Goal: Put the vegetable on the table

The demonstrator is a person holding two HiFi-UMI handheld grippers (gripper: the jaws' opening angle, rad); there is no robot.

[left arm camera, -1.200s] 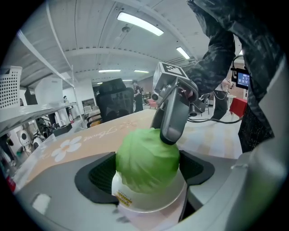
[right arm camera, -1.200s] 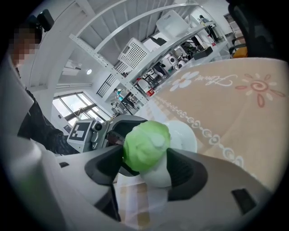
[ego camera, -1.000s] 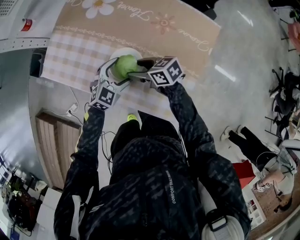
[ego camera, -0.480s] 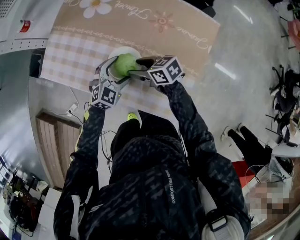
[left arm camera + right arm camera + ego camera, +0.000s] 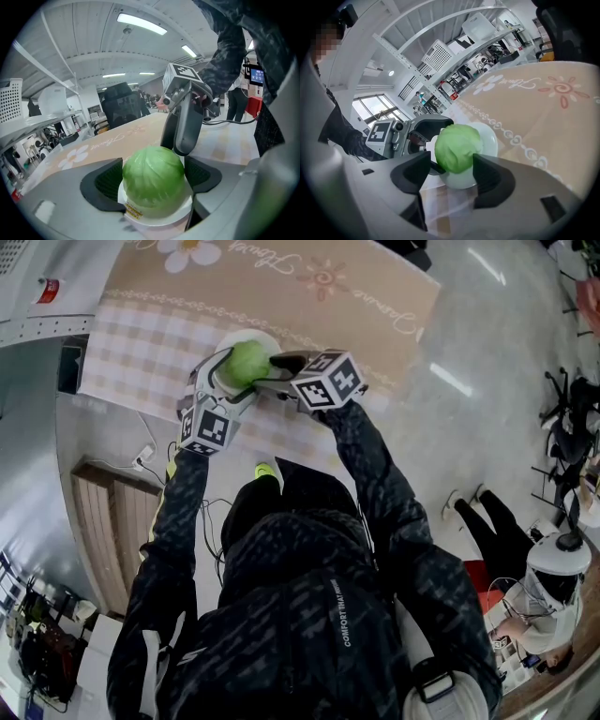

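A round green cabbage [image 5: 248, 362] sits in a small white bowl [image 5: 258, 335] over the table's beige cloth [image 5: 328, 296]. My left gripper [image 5: 225, 371] is shut on the bowl, whose sides [image 5: 159, 218] lie between its dark pads with the cabbage [image 5: 153, 180] on top. My right gripper [image 5: 277, 371] reaches in from the right. Its jaws have just been closing and stand open, with the cabbage [image 5: 457, 147] between the pads and a narrow gap still showing on the left. In the left gripper view its fingers [image 5: 185, 126] stand just behind the cabbage.
The cloth has a checked part [image 5: 141, 352] near me and a flower print farther off. Shiny floor [image 5: 487, 334] lies to the right of the table. A wooden panel [image 5: 112, 521] and cables are at the lower left. A person sits at a desk [image 5: 548, 615] at the lower right.
Both grippers, the bowl and the cabbage keep their places. The right gripper's jaws look slightly narrower round the cabbage.
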